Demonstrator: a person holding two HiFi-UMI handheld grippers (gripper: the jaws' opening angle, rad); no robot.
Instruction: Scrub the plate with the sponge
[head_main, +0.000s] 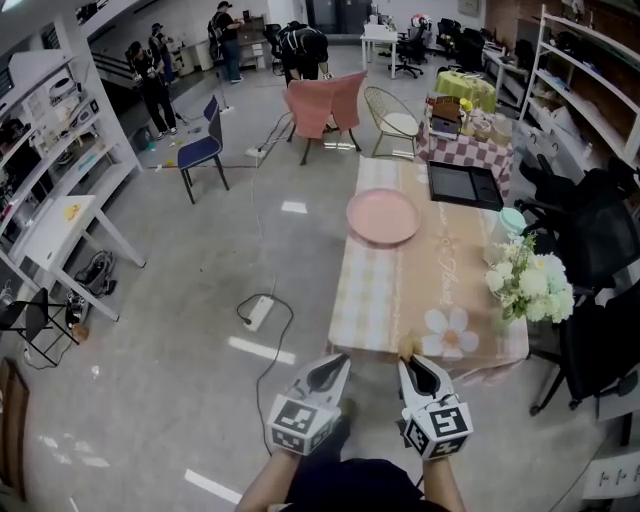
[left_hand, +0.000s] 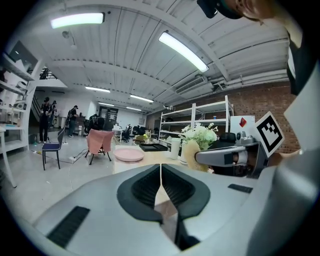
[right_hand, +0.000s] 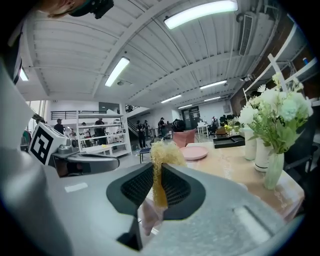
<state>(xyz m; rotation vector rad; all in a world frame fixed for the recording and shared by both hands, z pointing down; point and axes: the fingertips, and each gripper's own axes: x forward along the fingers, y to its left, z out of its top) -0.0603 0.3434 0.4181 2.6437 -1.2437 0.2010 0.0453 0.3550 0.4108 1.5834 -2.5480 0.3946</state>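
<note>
On the tabletop (head_main: 385, 290), far middle: one pink plate (head_main: 383, 216), round, lying flat, well apart from both tools.
- Beyond it, toward the right edge: black tray (head_main: 464, 184), shallow and rectangular.
- Right edge: clear vase (right_hand: 273, 170) holding white and pale green flowers (head_main: 528, 280). Near it stands a white canister with a mint lid (head_main: 511, 222).

Tools, side by side at the near end of the tabletop:
- Left tool (left_hand: 161, 170): jaws pressed together, nothing between them.
- Right tool (right_hand: 160, 167): clenched on a yellow sponge (right_hand: 164, 150), whose frayed top sticks up above the jaws. The sponge is held in the air, short of the plate and not touching it.

Surface: pale checked cloth with a peach runner along its length; daisy print (head_main: 449, 332) at the near end.

Room:
- Grey concrete floor (head_main: 180, 300).
- White power strip (head_main: 258, 312) with trailing cable.
- Blue chair (head_main: 200, 150).
- Chair draped in pink cloth (head_main: 322, 105).
- Wire chair (head_main: 392, 120).
- White shelving along both sides.
- Strip lights on a white ceiling.
- Several people standing at the far end.
</note>
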